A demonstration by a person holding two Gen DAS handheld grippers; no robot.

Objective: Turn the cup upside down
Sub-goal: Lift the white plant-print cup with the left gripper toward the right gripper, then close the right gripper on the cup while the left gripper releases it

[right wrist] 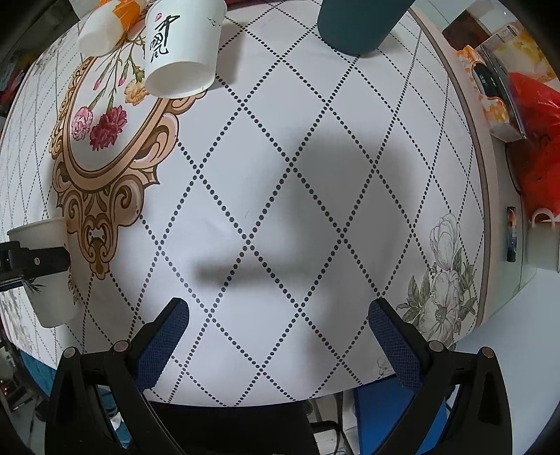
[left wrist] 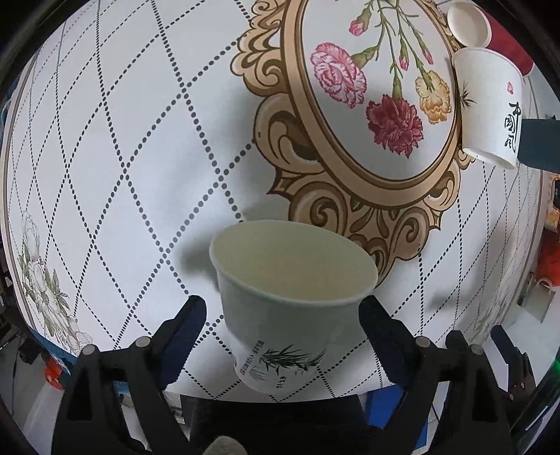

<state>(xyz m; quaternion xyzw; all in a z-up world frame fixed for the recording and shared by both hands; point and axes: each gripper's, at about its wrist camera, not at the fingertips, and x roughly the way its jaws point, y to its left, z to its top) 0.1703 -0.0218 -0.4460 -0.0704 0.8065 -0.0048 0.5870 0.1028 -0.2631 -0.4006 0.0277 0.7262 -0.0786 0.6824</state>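
Note:
A white paper cup (left wrist: 283,301) with a bamboo print stands mouth up near the table's front edge, between the fingers of my left gripper (left wrist: 283,315). The right finger (left wrist: 381,332) is at the cup's wall; the left finger (left wrist: 185,325) stands a little off it. The jaws are wide. The same cup (right wrist: 49,269) shows at the left edge of the right wrist view, with a left finger (right wrist: 35,262) across it. My right gripper (right wrist: 278,332) is open and empty above the bare tablecloth.
An upside-down white cup with black calligraphy (left wrist: 490,105) (right wrist: 182,45) stands on the floral medallion. Behind it lie another white cup (left wrist: 469,24) (right wrist: 98,31) and a dark teal container (right wrist: 357,24). Boxes and a red bag (right wrist: 535,140) lie beyond the table's right edge.

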